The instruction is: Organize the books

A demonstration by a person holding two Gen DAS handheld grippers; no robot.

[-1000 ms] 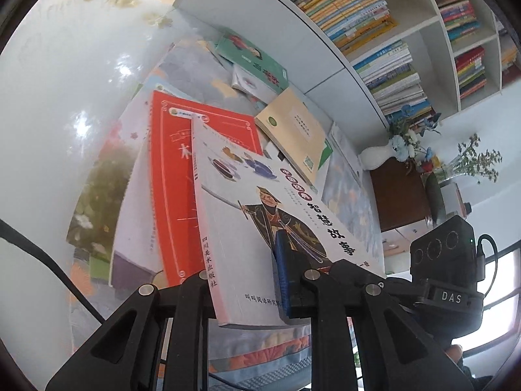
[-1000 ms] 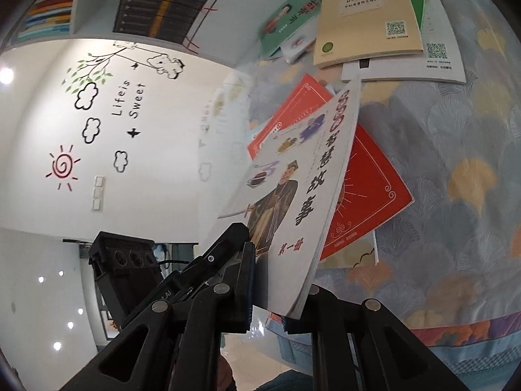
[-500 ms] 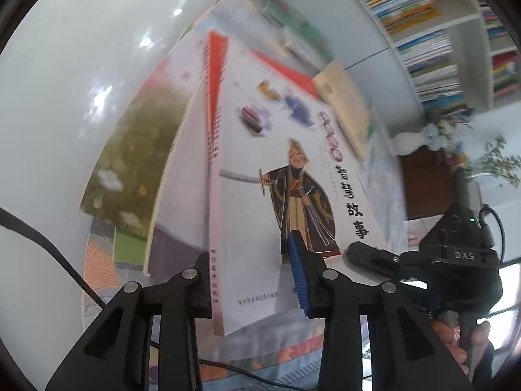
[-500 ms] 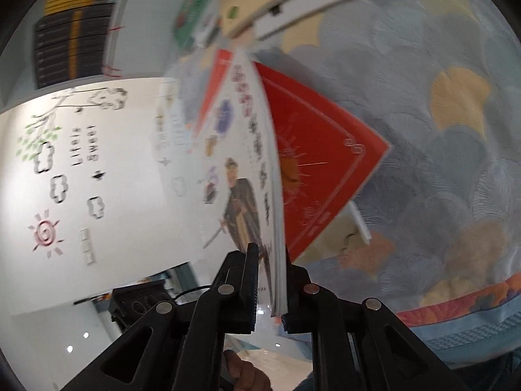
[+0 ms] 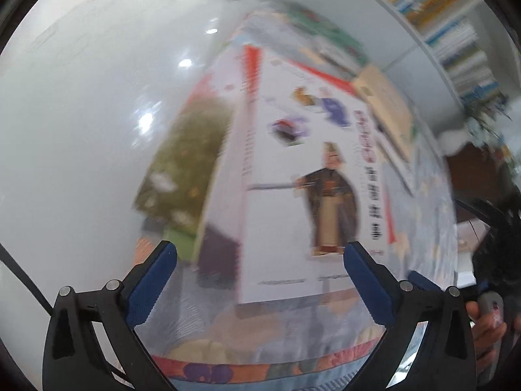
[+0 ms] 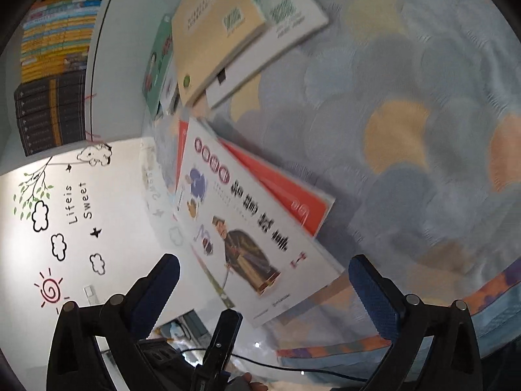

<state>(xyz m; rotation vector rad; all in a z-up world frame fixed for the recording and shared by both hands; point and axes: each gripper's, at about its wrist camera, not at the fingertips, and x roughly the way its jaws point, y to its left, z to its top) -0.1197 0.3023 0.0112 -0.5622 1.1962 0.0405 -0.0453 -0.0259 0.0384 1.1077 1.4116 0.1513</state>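
**Two grippers let go, storybook down on the pile**

Both my left gripper and my right gripper have just been opening; they now stand wide and hold nothing. The white storybook lies flat on the red book, its near edge just ahead of my fingertips. To finish well, I would square its corners with the red book, then fetch the tan book lying beyond.

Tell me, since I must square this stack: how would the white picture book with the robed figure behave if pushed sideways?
The white picture book looks thin and soft-covered, so it would probably flex rather than stay stiff. Its cover looks glossy and it lies on the red book, so it may slide off easily. Flat as it lies, tipping seems unlikely.
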